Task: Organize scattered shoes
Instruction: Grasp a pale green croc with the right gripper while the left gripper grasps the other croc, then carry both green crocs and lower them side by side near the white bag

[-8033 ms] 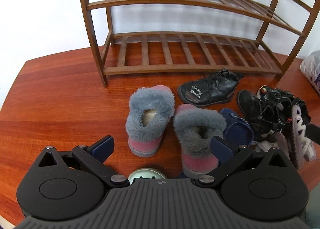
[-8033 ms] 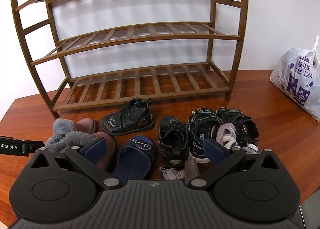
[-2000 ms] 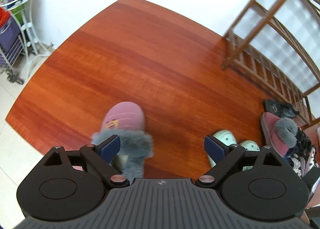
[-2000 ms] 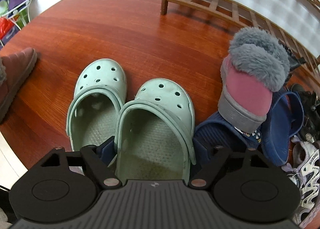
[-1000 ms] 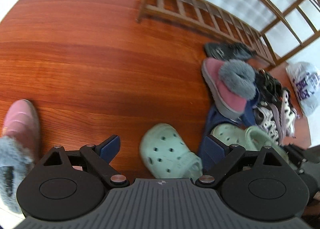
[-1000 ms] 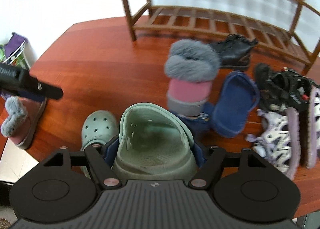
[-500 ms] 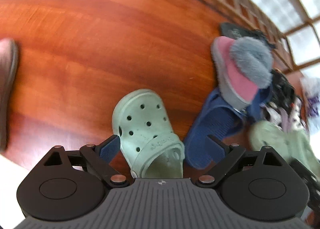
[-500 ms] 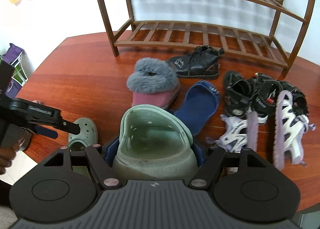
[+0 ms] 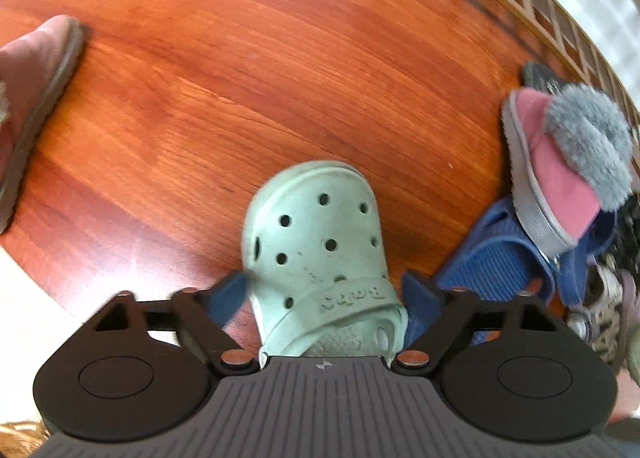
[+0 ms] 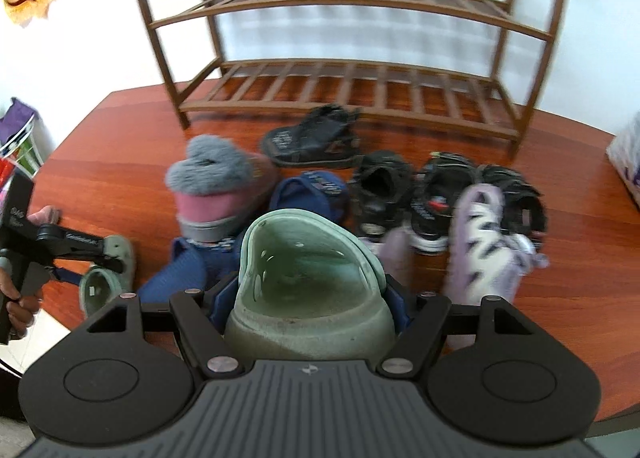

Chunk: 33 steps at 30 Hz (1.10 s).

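Right gripper [image 10: 310, 298] clamped on mint clog [image 10: 308, 282], lower centre. Left gripper [image 9: 324, 298] fingers spread astride second clog [image 9: 320, 250], lower centre, on floor. Risks slipping off its rounded heel.

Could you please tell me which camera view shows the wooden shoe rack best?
The right wrist view: the shoe rack stands nearly whole there, both shelves visible, though motion-blurred. The left wrist view catches only a slatted strip along its top right edge.
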Tool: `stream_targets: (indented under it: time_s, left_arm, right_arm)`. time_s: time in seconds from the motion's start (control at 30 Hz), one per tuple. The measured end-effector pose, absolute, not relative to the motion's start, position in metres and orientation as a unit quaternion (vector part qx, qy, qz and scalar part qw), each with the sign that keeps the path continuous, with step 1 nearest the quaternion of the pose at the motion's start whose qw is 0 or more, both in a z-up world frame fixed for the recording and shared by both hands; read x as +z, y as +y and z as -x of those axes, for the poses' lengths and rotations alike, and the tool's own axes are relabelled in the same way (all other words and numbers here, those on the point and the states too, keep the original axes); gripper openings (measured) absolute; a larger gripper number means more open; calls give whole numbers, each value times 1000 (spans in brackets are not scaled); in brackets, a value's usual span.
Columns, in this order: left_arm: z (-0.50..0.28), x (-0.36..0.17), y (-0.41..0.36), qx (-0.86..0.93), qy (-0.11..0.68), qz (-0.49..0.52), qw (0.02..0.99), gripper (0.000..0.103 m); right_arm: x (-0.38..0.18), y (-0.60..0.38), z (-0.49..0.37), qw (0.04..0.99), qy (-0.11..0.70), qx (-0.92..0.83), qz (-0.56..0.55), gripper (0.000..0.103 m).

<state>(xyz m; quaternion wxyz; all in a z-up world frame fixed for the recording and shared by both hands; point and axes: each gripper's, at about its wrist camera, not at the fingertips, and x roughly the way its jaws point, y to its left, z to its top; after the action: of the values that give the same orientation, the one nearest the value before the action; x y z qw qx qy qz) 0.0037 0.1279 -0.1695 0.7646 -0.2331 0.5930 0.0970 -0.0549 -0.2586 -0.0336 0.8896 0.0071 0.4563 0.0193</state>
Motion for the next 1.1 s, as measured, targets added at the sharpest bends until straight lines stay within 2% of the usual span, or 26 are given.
stream_targets:
  time_s: [0.2,0.33,0.5,0.63,0.7,0.73,0.77,0.83,1.1]
  left_arm:
    - [0,-159,120,119,581,229,772,69]
    - [2,-143,107,115,571,206,786,56]
    - [-2,-144,105,102,580,206,782,54]
    - [-4,-141,106,91,584,204,780,58]
    - [-6,-143,109,90,589,209,775,63]
    - [-7,-145,110,92,594,211,771,70]
    - [-7,-148,110,93,598,210,768,72]
    - [-10,-153,110,88,604,215,762,73]
    - [-19,-174,103,65,631,191,749,87]
  right_arm:
    - [-18,-314,71,895,446,-9,-15,77]
    - [-7,-348,83,897,440,-43,-19,77]
    - [-3,-374,93,897,433,-86,-29,77]
    - [-5,-380,97,894,432,-112,-33,77]
    - [-5,-383,99,893,431,-124,-35,77]
    - [-6,-385,100,892,431,-131,-36,77]
    - [-6,-386,101,891,430,-137,-37,77]
    - [-7,-390,103,890,429,-150,-38,77]
    - [-10,-402,111,882,425,-200,-46,77]
